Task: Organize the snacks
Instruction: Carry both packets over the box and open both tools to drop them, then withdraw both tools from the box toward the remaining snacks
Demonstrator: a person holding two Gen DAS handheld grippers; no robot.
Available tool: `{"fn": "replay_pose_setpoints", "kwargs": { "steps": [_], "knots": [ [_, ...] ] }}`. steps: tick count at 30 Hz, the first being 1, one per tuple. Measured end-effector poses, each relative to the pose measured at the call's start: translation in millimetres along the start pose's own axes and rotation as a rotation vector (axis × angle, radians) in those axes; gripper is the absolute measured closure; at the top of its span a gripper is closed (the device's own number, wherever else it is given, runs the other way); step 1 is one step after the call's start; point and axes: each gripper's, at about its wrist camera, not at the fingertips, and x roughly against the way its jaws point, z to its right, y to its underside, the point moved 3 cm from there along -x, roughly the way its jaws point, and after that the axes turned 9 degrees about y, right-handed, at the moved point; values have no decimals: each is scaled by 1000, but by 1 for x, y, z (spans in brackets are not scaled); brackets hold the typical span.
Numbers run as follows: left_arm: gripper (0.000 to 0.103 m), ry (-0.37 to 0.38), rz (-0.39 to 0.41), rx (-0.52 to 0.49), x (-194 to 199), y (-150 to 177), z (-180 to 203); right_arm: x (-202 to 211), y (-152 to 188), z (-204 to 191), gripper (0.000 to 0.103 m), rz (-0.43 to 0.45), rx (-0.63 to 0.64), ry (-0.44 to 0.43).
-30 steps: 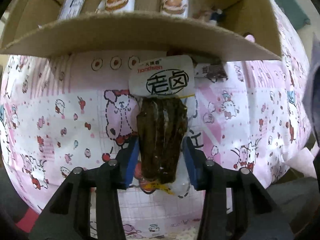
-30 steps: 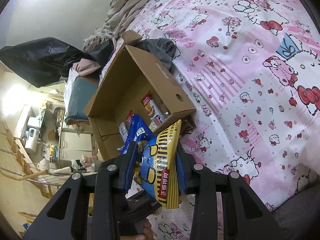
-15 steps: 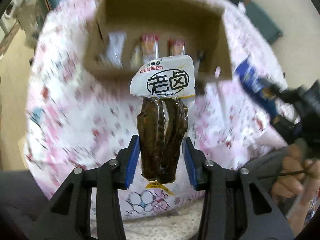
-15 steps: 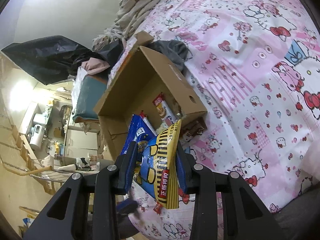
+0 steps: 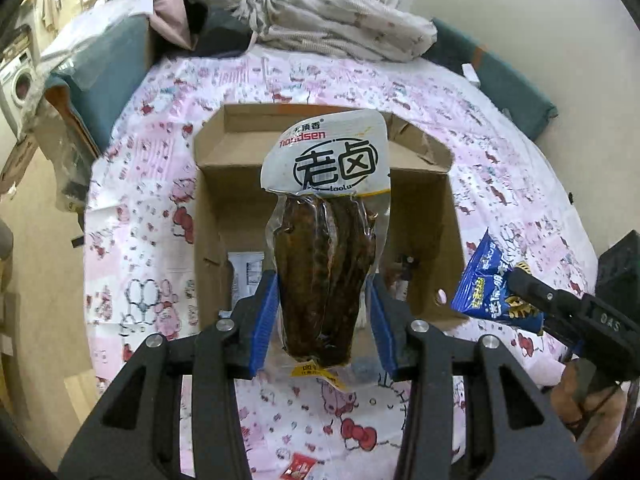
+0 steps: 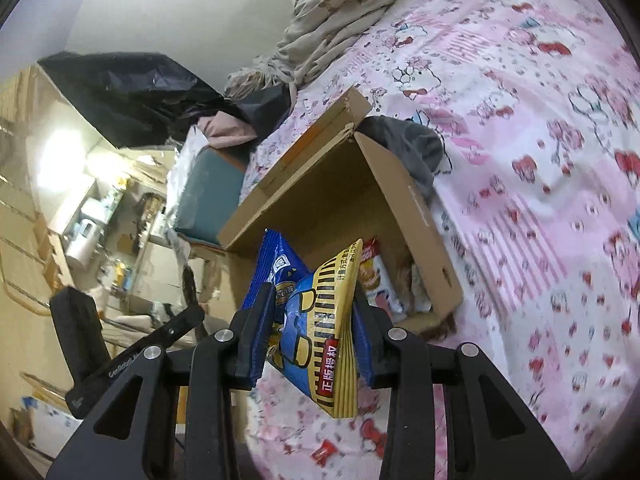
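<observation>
Several snacks are already laid in the cardboard box (image 5: 416, 200) on the bed (image 5: 140, 184). The left tongs (image 5: 324, 312) are clamped on a braised-meat packet (image 5: 326, 264) above it; the right tongs (image 6: 312, 336) grip a blue chip bag (image 6: 316, 320) beside it. 2 placements are judged outstanding, plus a small red packet (image 5: 298, 474) on the bed.
</observation>
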Motion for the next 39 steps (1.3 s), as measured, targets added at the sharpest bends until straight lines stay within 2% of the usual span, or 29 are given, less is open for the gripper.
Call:
{"fn": "replay_pose_setpoints", "kwargs": {
  "steps": [3, 4, 6, 10, 13, 17, 18, 19, 20, 21, 22, 24, 34, 39],
  "knots": [
    [64, -7, -29, 3, -24, 2, -4, -15, -3, -2, 65, -18, 25, 22],
    [70, -11, -32, -1, -28, 2, -6, -20, -5, -2, 65, -24, 32, 31],
    [90, -25, -54, -21, -38, 2, -6, -27, -6, -3, 65, -31, 47, 46],
    [90, -49, -75, -24, -51, 5, -12, -49, -8, -7, 65, -52, 99, 93],
    [90, -57, -101, 11, -62, 8, -23, -63, -6, -10, 63, -71, 127, 121],
    [78, -47, -113, 34, -65, 10, -27, -66, -2, -16, 62, -69, 160, 125],
    [62, -51, -107, 32, -64, 11, -26, -65, -2, -19, 58, -64, 172, 123],
    [44, -58, -97, 33, -62, 10, -26, -63, -2, -22, 51, -53, 184, 117],
    [35, -66, -80, 37, -59, 10, -27, -62, -3, -24, 44, -47, 186, 113],
    [22, -70, -70, 42, -57, 10, -27, -58, -4, -25, 28, -27, 184, 100],
    [18, -73, -53, 47, -53, 10, -28, -54, -5, -26, 15, -3, 184, 91],
    [18, -76, -45, 52, -50, 10, -30, -48, -8, -28, 8, 36, 199, 106],
    [18, -98, -5, 70, -22, 18, -36, -26, -7, -24, 8, 64, 183, 119],
    [18, -99, 15, 64, -8, 28, -38, -13, 6, -26, 8, 56, 201, 138]
  ]
}}
